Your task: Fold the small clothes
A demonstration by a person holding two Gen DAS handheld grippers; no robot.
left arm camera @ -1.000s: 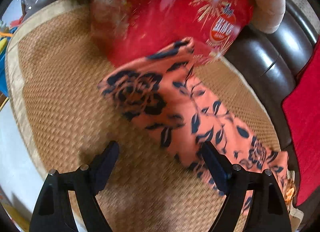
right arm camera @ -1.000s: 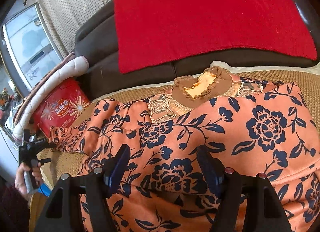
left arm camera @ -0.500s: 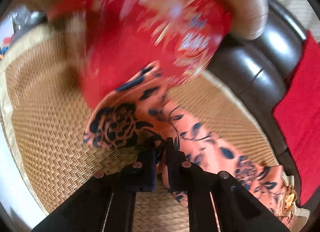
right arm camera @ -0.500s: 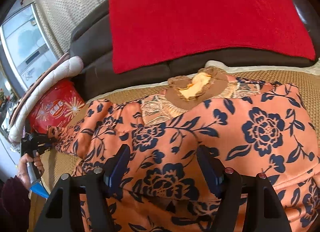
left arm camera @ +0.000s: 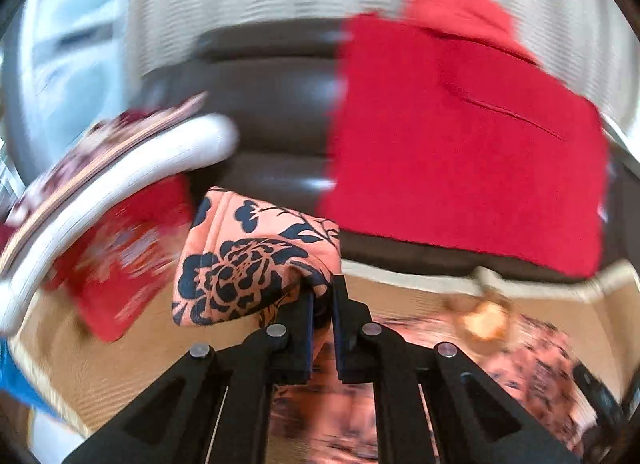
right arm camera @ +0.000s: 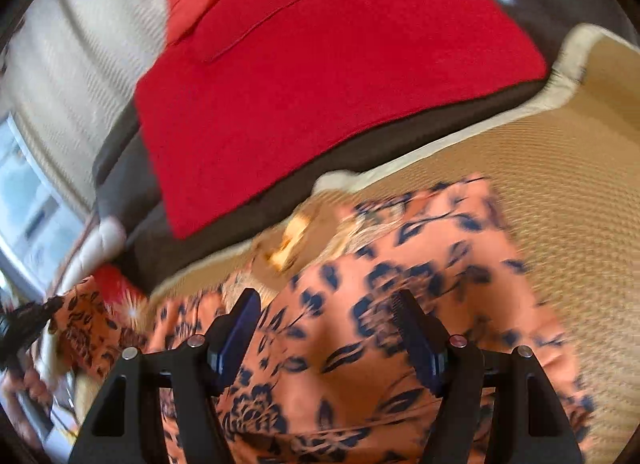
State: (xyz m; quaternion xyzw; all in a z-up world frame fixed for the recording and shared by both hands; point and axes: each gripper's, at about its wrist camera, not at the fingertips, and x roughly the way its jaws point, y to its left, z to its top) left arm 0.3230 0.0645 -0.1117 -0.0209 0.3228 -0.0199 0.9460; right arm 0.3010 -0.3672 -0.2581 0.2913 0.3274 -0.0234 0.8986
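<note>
An orange garment with dark blue flowers (right arm camera: 400,304) lies spread on a woven tan mat (right arm camera: 568,191). Its brown collar (right arm camera: 288,240) points toward the sofa back. My left gripper (left arm camera: 322,296) is shut on the end of one sleeve (left arm camera: 248,260) and holds it lifted off the mat. The lifted sleeve and left gripper also show at the far left of the right wrist view (right arm camera: 80,320). My right gripper (right arm camera: 326,324) is open and empty, hovering just above the garment's body.
A dark brown sofa back (left arm camera: 276,111) carries a red cloth (left arm camera: 460,151). A red printed bag (left arm camera: 128,248) and a white padded cushion (left arm camera: 120,183) sit at the mat's left end. The mat's pale border (right arm camera: 440,143) runs along the sofa back.
My left gripper closed on the sleeve end, lifted it and swung to face the sofa back. My right gripper shifted over the garment and stayed open.
</note>
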